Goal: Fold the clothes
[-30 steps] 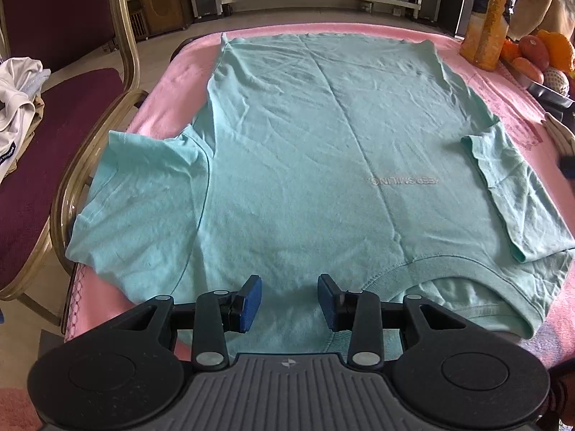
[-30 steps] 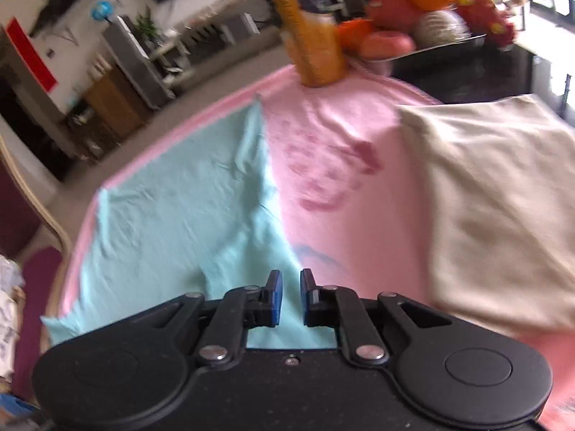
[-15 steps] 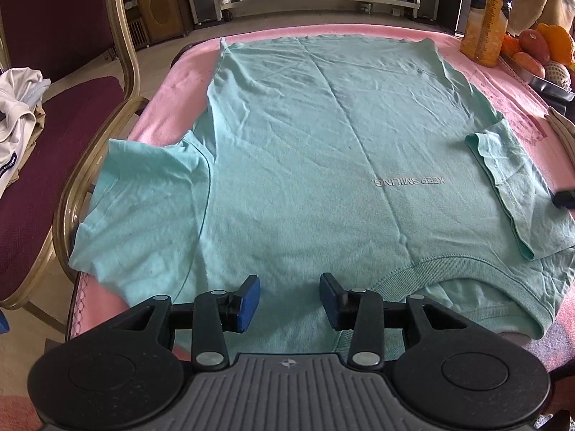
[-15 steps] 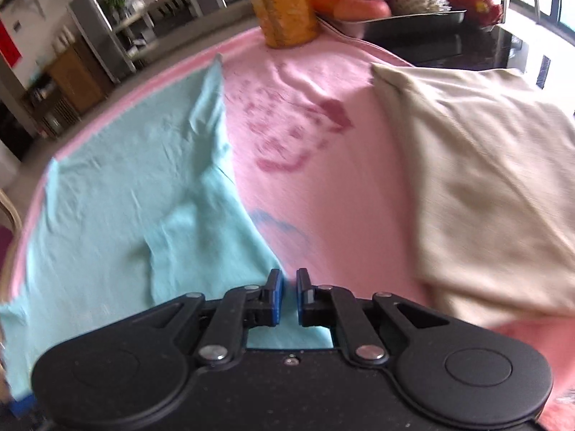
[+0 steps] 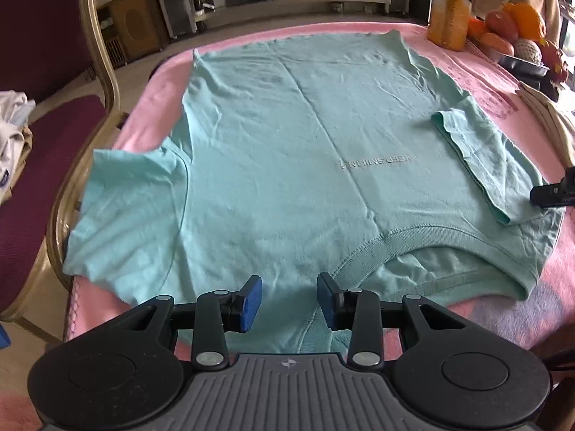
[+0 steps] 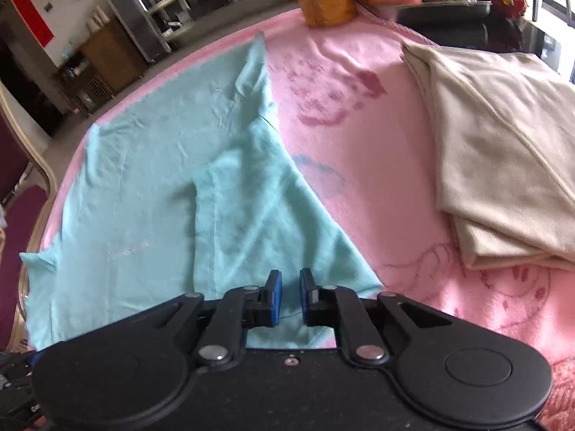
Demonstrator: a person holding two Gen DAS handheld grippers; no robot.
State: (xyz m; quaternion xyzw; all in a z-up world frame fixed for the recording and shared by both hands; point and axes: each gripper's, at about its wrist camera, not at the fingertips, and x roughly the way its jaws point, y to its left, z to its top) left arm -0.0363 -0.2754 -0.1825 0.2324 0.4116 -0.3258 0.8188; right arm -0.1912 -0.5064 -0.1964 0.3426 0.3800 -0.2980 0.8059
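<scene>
A teal T-shirt (image 5: pixel 287 143) lies flat, print side up, on a pink blanket (image 5: pixel 151 107), collar (image 5: pixel 431 233) nearest me. Its right sleeve (image 5: pixel 474 151) is folded inward over the body; the left sleeve (image 5: pixel 129 208) hangs past the table's edge. My left gripper (image 5: pixel 289 300) hovers over the near shoulder, jaws apart and closing slightly, no cloth pinched between them. My right gripper (image 6: pixel 290 296) stands over the T-shirt (image 6: pixel 143 179) at its right shoulder edge, beside the folded sleeve (image 6: pixel 244 208). Its jaws show a narrow gap and are opening, with nothing pressed between the pads.
A folded beige cloth (image 6: pixel 503 143) lies on the blanket (image 6: pixel 359 125) to the right. An orange bottle (image 5: pixel 447 18) and a fruit tray (image 5: pixel 521 61) stand at the far right corner. A maroon chair (image 5: pixel 46 143) with white clothes (image 5: pixel 10 125) stands at the left.
My right gripper has shifted left and down onto the shirt's shoulder edge, and its tip now shows at the right edge of the left wrist view. The left gripper has hardly moved.
</scene>
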